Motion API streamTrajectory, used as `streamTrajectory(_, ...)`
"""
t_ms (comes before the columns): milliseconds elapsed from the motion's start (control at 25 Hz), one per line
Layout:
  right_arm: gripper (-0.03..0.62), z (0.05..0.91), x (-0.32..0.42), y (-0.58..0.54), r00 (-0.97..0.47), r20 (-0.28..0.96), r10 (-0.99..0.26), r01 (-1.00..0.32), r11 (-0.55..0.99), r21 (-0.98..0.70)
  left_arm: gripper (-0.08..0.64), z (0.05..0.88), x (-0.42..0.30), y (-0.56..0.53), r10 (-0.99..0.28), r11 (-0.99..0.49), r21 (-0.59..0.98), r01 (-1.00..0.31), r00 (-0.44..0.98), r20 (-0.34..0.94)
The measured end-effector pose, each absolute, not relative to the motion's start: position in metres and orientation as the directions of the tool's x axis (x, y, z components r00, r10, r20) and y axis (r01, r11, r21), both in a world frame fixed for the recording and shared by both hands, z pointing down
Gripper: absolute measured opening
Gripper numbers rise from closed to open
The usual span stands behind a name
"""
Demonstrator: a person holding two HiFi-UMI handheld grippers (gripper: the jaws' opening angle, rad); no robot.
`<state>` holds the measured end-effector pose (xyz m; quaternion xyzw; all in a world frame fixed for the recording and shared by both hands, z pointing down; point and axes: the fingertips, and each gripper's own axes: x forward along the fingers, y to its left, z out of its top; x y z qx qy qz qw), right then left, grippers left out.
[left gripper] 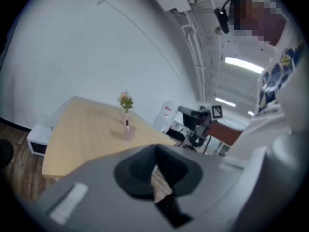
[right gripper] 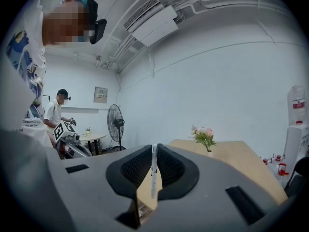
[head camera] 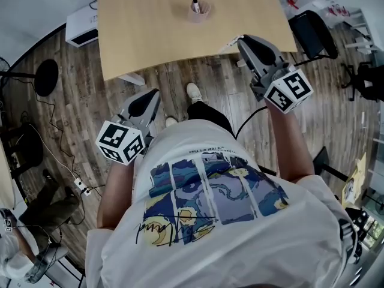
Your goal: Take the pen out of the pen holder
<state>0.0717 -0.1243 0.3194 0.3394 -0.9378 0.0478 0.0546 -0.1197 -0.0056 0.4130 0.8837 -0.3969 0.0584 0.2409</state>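
Observation:
A small translucent pen holder stands on the light wooden table near its far middle, with a dark pen upright in it. In the left gripper view the pen holder shows far ahead, with the pen in it and a flower vase behind it. My left gripper hangs over the floor short of the table's near edge, jaws shut and empty. My right gripper is at the table's near right corner, also shut and empty. Both are well apart from the pen holder.
A white box sits on the floor left of the table, and a black chair stands to its right. A fan base and cables lie at the left. Another person and a standing fan are across the room.

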Motion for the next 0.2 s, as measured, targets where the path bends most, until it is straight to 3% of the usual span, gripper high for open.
streamTrajectory(200,0.031,0.321,0.082,-0.14,-0.762,0.14,-0.632,-0.644,0.763,-0.06,0.009,0.412,-0.112,-0.021,-0.67,-0.569,0.378,-0.731,0.678,0.302)
